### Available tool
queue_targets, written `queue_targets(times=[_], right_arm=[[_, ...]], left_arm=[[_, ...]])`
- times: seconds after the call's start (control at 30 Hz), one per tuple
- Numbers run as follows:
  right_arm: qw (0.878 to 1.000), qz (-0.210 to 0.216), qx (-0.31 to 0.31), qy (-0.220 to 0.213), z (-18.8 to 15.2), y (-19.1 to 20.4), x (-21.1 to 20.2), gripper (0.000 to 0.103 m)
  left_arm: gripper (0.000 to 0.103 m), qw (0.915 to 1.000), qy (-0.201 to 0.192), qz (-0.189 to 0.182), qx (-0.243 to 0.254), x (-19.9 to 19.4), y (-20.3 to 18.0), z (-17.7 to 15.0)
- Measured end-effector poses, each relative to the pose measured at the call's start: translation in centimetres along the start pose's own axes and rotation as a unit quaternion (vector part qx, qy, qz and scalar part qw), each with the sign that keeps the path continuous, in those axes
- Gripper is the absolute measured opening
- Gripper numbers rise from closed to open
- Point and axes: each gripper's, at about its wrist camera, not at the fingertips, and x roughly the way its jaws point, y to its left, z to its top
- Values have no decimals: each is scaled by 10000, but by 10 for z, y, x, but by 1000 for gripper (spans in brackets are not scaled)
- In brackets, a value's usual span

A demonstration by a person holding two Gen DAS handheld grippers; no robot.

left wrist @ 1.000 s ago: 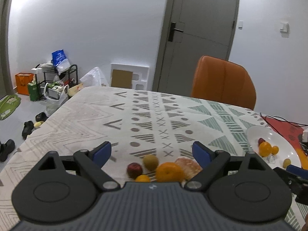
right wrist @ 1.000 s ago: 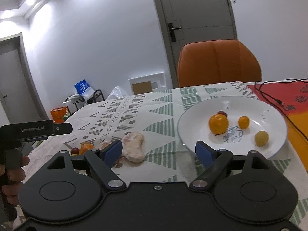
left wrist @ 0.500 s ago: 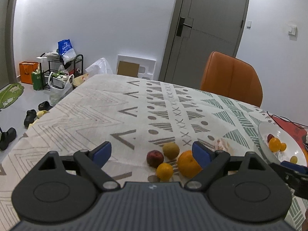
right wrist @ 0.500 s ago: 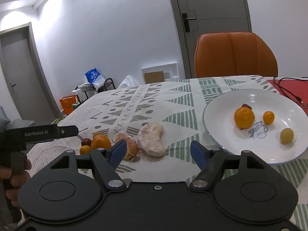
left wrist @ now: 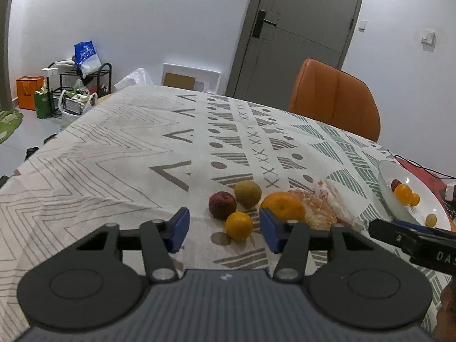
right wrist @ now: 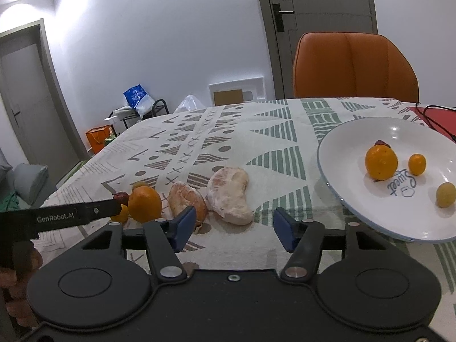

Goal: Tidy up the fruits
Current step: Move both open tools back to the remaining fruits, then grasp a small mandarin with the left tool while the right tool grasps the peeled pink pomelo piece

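Note:
Loose fruit lies on the patterned tablecloth: a small orange (left wrist: 238,225), a dark red fruit (left wrist: 222,205), a green-brown fruit (left wrist: 248,193), a big orange (left wrist: 282,206) and two peeled citrus pieces (right wrist: 230,196) (right wrist: 186,201). My left gripper (left wrist: 223,230) stands open with the small orange between its blue fingertips. My right gripper (right wrist: 234,229) is open just in front of the larger peeled piece. A white plate (right wrist: 350,139) on the right holds an orange (right wrist: 381,162), a small orange (right wrist: 417,164), a green grape-like fruit (right wrist: 446,195) and a dark red fruit mostly hidden behind the orange.
An orange chair (right wrist: 353,65) stands at the table's far side. A red mat with a black cable (right wrist: 436,119) lies behind the plate. A hand (right wrist: 17,259) holds the left gripper's handle. Clutter and a rack (left wrist: 77,85) sit on the floor at the left.
Both grippers have moved left towards the loose fruit. The fruit pile now sits higher and nearer in the left view; the plate has shifted right in the right view.

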Motion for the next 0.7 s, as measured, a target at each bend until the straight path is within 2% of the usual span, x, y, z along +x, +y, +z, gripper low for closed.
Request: queue_targets(times=[0.07,0.3,0.47,0.7], right_arm=[[10000,-14,9,28,0,0,3,59],[9998,-130,-1,147,0,2,15,59],[9995,-211,-103,192,1,6,21,59],[9993,-199,-175,258,1,10,33,56]], left_arm=[[47,9999,53,-86,2,3,-1,-3],[21,9996,73,-256,-96,11,2,-5],[21,9990,-27,-65,-439,11,17,0],[21,9987,-32,-18,-505,9,25,3]])
